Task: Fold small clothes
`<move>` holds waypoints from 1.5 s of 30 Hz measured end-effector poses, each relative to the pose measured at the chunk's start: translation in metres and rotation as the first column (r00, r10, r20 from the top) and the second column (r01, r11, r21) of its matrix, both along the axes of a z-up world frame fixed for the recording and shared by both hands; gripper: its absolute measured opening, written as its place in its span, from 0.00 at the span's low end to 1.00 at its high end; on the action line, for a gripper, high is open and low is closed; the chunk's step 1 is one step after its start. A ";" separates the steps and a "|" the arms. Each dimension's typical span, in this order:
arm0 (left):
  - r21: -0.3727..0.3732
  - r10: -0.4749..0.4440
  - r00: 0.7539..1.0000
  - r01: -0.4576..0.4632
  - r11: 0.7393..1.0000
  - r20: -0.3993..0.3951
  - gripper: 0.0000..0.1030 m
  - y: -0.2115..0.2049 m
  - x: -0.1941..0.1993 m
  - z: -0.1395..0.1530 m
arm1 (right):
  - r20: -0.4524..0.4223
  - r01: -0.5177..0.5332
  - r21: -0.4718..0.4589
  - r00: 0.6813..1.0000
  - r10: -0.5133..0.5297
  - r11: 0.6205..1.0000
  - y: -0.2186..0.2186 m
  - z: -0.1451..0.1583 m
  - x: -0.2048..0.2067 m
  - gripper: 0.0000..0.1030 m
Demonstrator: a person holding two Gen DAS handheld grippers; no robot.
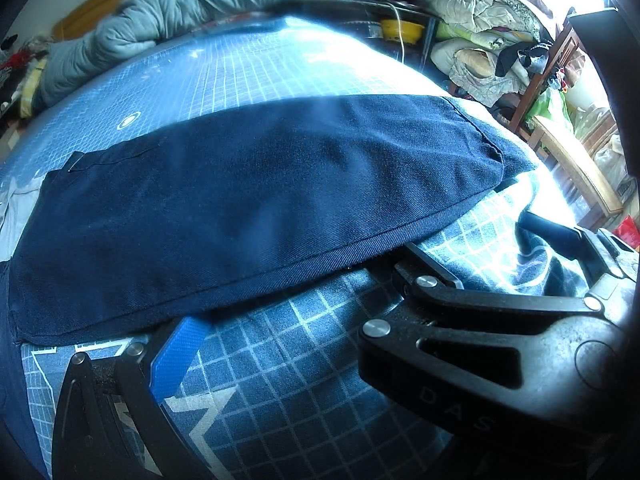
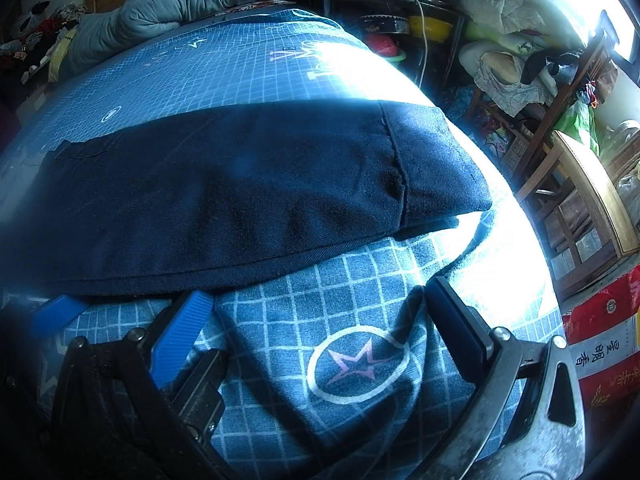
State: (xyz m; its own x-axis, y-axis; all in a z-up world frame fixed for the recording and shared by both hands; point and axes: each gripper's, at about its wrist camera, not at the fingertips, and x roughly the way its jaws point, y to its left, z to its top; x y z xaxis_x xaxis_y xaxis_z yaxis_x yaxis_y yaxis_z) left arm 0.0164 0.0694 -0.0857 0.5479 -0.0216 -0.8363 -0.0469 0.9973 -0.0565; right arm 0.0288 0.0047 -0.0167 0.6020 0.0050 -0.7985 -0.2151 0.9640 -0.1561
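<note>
- Navy folded garment (image 1: 256, 208) spans the bed's width; bare blue grid sheet (image 1: 248, 60) beyond it is open.
- Grey duvet (image 1: 160, 20) blocks the far edge.
- Wooden chair (image 2: 580, 200) and cluttered dark table (image 2: 400, 12) crowd the right side.

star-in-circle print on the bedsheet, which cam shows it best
The right wrist view: the pink star print sits whole and sharp on the bedsheet, between the right gripper's open fingers. The left wrist view does not show that print, only the sheet's grid and a small white ring farther off.
</note>
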 end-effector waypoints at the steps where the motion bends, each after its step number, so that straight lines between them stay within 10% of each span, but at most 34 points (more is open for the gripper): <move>1: 0.000 0.000 1.000 0.000 1.000 0.000 1.00 0.000 0.000 0.000 | 0.000 0.000 0.000 1.000 0.000 1.000 0.000 0.000 0.000 1.00; 45: 0.014 -0.008 1.000 0.008 1.000 -0.011 1.00 -0.002 0.003 0.002 | -0.004 -0.012 0.045 1.000 0.012 0.999 -0.005 -0.002 0.003 1.00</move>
